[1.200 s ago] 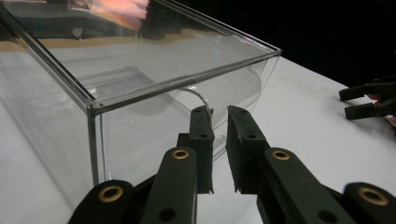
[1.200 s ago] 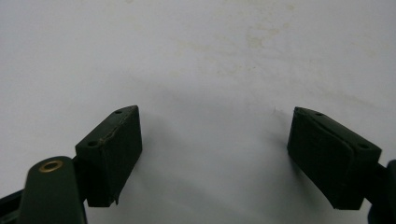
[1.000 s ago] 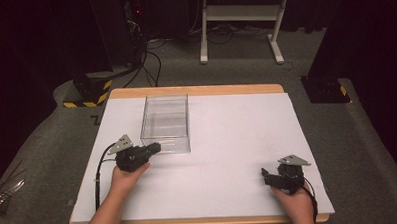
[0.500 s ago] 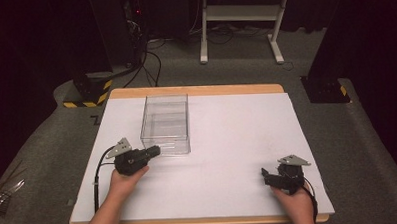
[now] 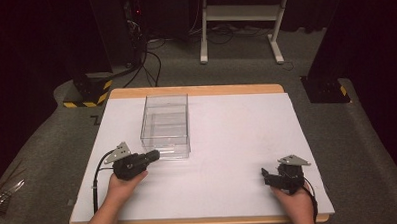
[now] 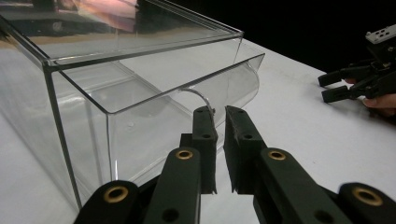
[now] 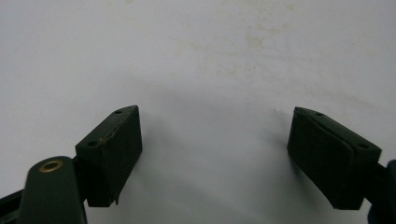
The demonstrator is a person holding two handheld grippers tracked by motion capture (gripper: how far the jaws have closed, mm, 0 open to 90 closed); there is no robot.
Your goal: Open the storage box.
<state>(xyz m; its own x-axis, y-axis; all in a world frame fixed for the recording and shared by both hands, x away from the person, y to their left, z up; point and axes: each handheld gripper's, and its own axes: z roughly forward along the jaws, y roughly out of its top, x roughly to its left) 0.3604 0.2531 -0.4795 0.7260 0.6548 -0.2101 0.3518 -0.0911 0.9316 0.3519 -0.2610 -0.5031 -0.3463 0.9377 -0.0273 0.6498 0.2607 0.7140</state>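
here one clear box (image 5: 165,124), two grippers: left gripper (image 6: 219,140), right gripper (image 7: 215,154)

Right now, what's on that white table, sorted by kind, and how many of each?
Clear box: 1
Grippers, left and right: 2
Total: 3
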